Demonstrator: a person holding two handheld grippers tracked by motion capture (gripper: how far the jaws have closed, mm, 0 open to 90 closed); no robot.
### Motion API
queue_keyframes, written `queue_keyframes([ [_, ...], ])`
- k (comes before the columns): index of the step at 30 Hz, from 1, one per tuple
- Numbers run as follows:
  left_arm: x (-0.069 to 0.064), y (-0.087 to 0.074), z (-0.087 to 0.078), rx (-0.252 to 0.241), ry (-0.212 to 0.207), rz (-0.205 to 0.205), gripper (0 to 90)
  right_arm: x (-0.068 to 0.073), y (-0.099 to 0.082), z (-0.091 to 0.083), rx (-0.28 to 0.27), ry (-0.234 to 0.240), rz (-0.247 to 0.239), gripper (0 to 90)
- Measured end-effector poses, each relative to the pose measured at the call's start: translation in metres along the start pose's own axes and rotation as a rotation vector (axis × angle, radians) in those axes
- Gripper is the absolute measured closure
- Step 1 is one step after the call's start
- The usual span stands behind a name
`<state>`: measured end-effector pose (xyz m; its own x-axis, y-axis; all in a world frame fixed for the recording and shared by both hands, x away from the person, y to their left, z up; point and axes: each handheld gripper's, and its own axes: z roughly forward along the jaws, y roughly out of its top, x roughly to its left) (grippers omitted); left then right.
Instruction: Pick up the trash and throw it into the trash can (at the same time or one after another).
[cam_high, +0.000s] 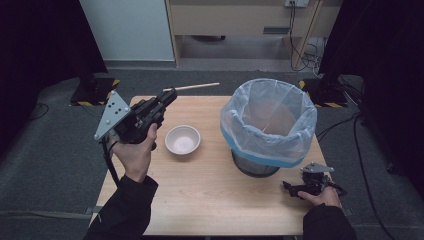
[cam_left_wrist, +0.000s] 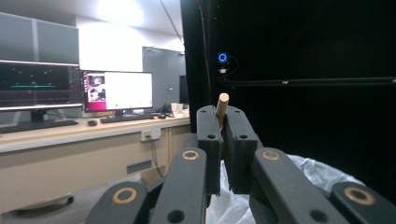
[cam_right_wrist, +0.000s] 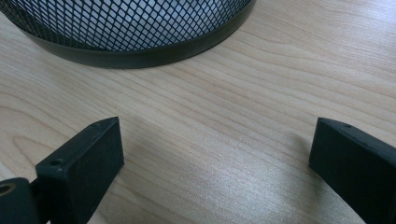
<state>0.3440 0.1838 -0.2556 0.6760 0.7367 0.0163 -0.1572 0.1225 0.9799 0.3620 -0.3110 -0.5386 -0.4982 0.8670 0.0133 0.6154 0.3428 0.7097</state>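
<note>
At left of the high view, left tool (cam_high: 170, 95) is lifted above the worktop (cam_high: 200, 190), jaws pressed together on a wooden stick (cam_high: 192, 87) that points twd upper centre. White bowl (cam_high: 182, 139) sits just beside it. Lower right, right tool (cam_high: 291, 189) rests w/ jaws spread, near the lined mesh bin (cam_high: 267, 125).
</note>
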Motion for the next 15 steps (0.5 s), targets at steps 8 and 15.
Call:
queue_keyframes([
  [8,-0.016,0.002,0.024,-0.019,-0.047,-0.004,85.8,0.0,0.0,0.0,0.0,0.001,-0.001,3.2],
  [15,-0.034,-0.003,0.05,0.001,-0.1,-0.015,85.8,0.0,0.0,0.0,0.0,0.001,-0.001,3.2],
])
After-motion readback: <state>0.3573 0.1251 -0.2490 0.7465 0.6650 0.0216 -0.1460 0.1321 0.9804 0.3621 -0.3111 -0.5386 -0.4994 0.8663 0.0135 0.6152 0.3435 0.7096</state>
